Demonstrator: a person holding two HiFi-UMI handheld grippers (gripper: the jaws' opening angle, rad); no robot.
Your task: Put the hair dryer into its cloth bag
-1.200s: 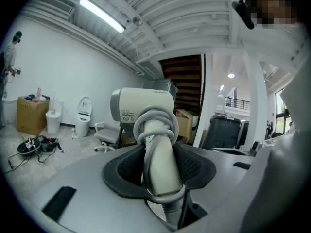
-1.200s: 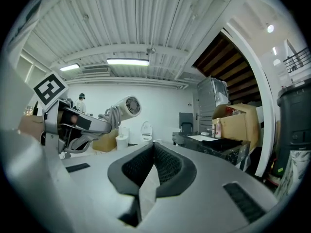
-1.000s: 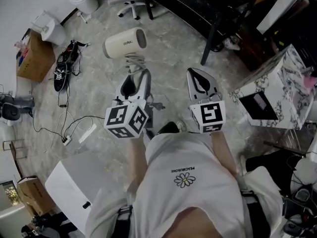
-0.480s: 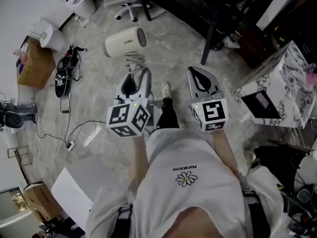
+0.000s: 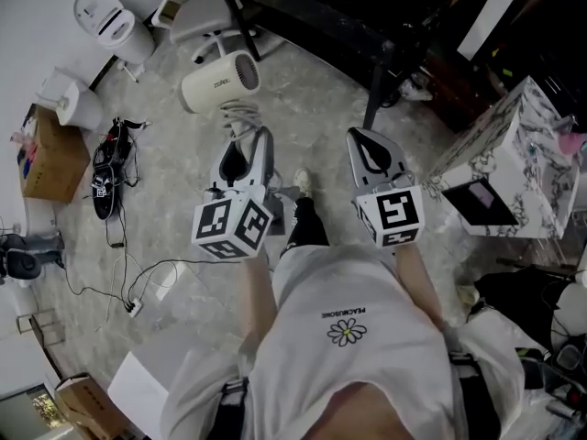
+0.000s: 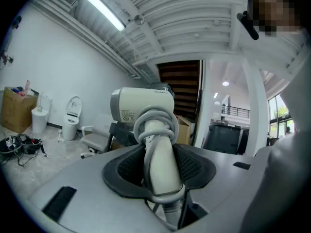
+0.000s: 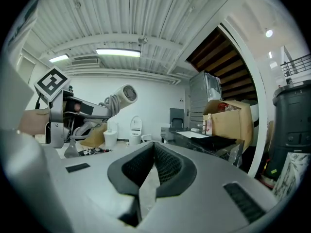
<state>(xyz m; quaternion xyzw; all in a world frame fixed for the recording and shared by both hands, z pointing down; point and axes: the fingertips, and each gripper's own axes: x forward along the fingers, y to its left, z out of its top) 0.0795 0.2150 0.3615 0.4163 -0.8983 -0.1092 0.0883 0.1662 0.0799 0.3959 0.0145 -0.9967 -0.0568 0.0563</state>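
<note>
A cream hair dryer [image 5: 220,82] with its grey cord wound round the handle is held out level above the floor. My left gripper [image 5: 246,145] is shut on that handle. In the left gripper view the handle [image 6: 160,164] is pinched between the two dark pads and the dryer body [image 6: 141,106] stands up beyond them. My right gripper [image 5: 365,140] is level beside it, shut and with nothing in it; its pads [image 7: 167,166] meet. The right gripper view shows the dryer [image 7: 124,95] at upper left. I see no cloth bag.
A black table [image 5: 312,7] stands ahead, with an office chair [image 5: 206,12] at its left. A marble-patterned box [image 5: 514,154] is at the right. On the floor at left are a cardboard box [image 5: 46,154], shoes with cables [image 5: 105,168] and a white bin [image 5: 110,21].
The person has walked forward, carrying both grippers along. The black table and chair are nearer, and the floor clutter has slid back. The grip on the dryer is unchanged.
</note>
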